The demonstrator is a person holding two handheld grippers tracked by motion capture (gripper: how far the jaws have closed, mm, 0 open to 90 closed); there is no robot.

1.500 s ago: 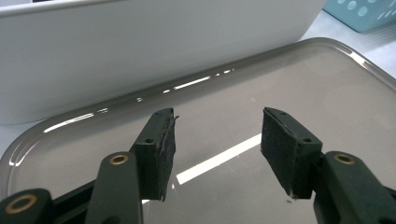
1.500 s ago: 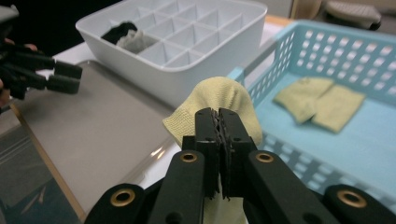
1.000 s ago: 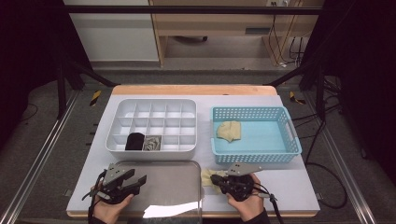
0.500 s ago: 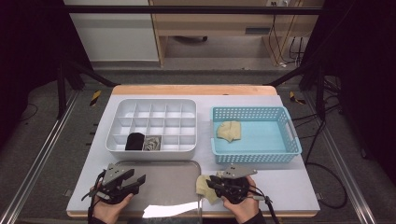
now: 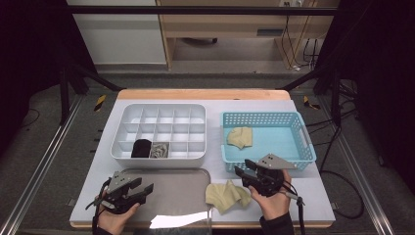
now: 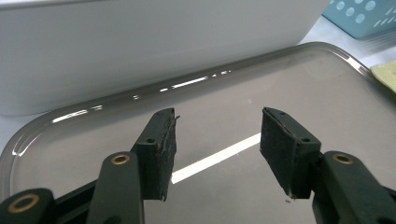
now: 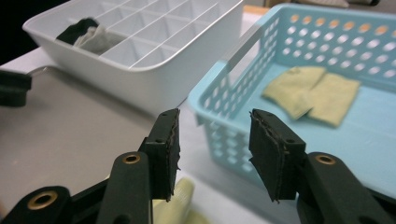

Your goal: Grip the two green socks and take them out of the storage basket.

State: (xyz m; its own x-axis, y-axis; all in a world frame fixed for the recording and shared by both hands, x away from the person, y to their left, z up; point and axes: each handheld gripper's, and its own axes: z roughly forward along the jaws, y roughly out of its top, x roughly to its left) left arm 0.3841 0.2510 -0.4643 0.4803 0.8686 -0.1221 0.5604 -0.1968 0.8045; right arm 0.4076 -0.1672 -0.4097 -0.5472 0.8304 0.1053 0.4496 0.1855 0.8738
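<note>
Right gripper [image 5: 243, 171] hangs lower middle of the high view, jaws just opened with nothing between them; the yellow cloth [image 5: 227, 195] lies below it on the worktop [image 5: 313, 188], overlapping the grey tray [image 5: 171, 188]. Left gripper [image 5: 142, 190], lower left, gapes empty over the tray.

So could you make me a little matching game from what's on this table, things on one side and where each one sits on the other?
Things:
1. black rolled cloth
2. folded yellow cloth
3. crumpled yellow cloth
4. left gripper

Places:
A. inside the blue basket
B. over the grey tray, jaws open
C. on the table at the tray's right edge
D. in a front compartment of the white divided box

Pairs: 1-D, 2-A, 3-C, 4-B
</note>
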